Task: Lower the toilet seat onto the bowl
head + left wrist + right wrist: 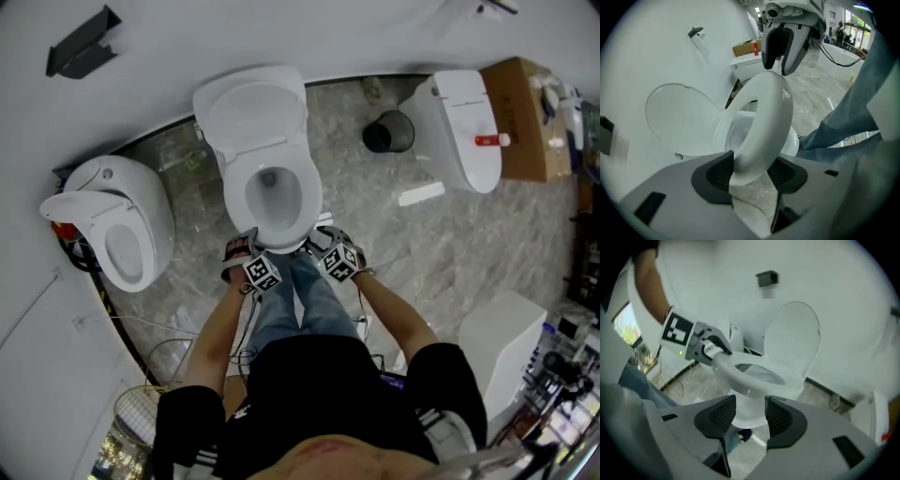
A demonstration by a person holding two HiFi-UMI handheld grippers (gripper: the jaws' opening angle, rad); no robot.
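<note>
**Head view.** White toilet seat [234, 202] down over the bowl [274, 192] of the middle toilet, with the lid [253, 112] upright against the wall behind. At the seat's front-left edge, the left claw [246, 251]; at its front-right edge, the right claw [323, 242]. Both close together, marker cubes turned up to the camera. Directly below, legs in jeans [300, 300], facing the bowl.

**Left gripper view.** Seat ring running up and away from between the two dark pads [715, 176], both pads against it: left claw closed on the toilet seat. At the ring's far end, the right claw, clamped over the rim.

**Right gripper view.** Front of the seat filling the gap between the ribbed pads [780, 418], gripped from both sides by the right claw. At the ring's left, the left claw, one finger over the top face. Seat about level with the bowl rim; possibly a thin gap beneath it, not resolvable at this angle.

**Surroundings.** Grey marbled floor [441, 244]. Second toilet [122, 225] to the left, third toilet [459, 127] to the right. Black bin [387, 133] between the middle and right toilets. Cardboard box [525, 117] at far right.
</note>
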